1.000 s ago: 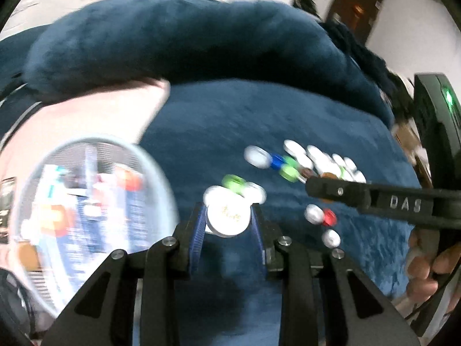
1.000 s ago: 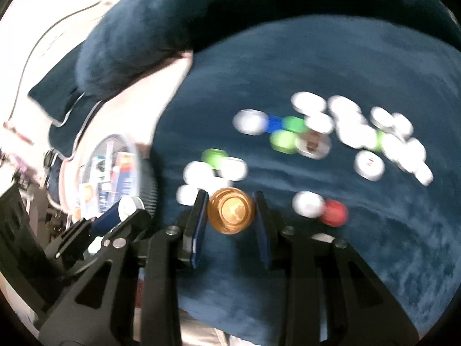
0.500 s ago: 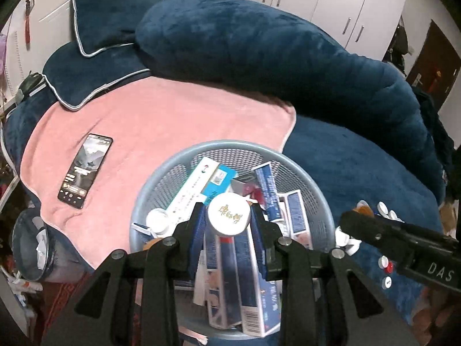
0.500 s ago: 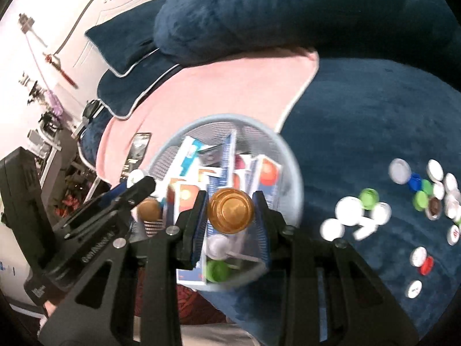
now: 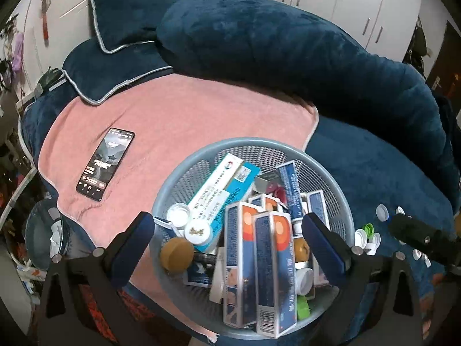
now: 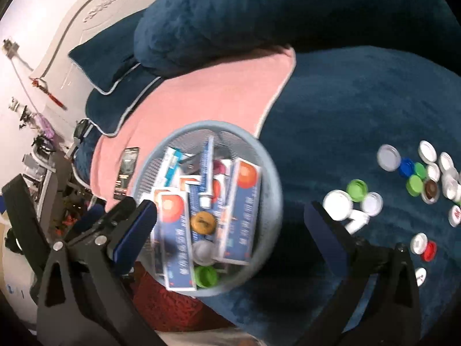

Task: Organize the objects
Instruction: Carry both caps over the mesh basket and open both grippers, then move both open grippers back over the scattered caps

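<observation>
2 brown caps [image 5: 176,255] in 1 basket [image 5: 184,178]

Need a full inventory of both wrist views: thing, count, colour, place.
round plastic mesh basket: one, grey-blue, at the bed's near edge, partly on the towel
cardboard medicine boxes: several, mostly blue with orange, in the basket
caps in the basket: gold-brown bottle cap, white printed cap, a green one, others
loose bottle caps: many, mostly white, also green, blue, red, brown, on the dark blue plush cover
terry towel: one, pink, on the bed
smartphone: one, black, screen lit, on the towel
pillows: two, dark blue, grey piping
left gripper: jaws opening, nothing between
right gripper: jaws opening, nothing between
</observation>
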A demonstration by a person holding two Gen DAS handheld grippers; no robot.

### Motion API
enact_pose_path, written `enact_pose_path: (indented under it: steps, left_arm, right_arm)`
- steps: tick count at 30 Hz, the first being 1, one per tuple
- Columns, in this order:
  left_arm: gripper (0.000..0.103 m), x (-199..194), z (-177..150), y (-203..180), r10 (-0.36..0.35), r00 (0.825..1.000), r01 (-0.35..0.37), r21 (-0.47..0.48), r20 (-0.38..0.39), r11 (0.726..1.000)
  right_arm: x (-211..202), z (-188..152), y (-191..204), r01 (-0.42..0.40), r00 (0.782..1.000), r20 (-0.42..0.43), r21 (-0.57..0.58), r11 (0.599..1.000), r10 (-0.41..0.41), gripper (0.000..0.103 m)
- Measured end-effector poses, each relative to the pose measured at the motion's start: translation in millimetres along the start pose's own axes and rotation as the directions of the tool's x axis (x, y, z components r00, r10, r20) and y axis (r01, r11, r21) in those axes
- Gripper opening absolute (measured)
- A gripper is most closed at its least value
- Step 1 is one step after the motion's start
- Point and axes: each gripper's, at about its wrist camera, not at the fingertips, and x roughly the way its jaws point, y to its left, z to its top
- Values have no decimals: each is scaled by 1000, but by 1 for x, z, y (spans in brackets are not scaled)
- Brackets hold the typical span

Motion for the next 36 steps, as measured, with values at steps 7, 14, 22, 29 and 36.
enact_pose_path:
  steps: [7, 14, 22, 29, 36]
  left_arm:
    - [102, -1, -2, -31, -29, 1000, 29, 47, -6, 998]
    - [102, 0, -7, -67, -62, 998, 64, 115, -21, 991]
    - [102, 0, -15, -103, -92, 995, 96, 175, -36, 980]
    - [102, 9, -31, -139, -116, 989, 136, 235, -96, 962]
    - [102, 24, -69, -196, -181, 961, 243, 322, -208, 915]
  right_arm:
    - [-12, -9, -32, 48, 999, -16, 48, 998, -47, 103]
    - [-29, -18, -72, 90, 996, -9, 116, 989, -90, 103]
    - [-51, -29, -117, 125, 992, 3, 183, 975, -128, 103]
    - [-65, -46, -162, 175, 984, -15, 242, 954, -177, 103]
    - [-75, -68, -213, 270, 963, -63, 285, 920, -263, 103]
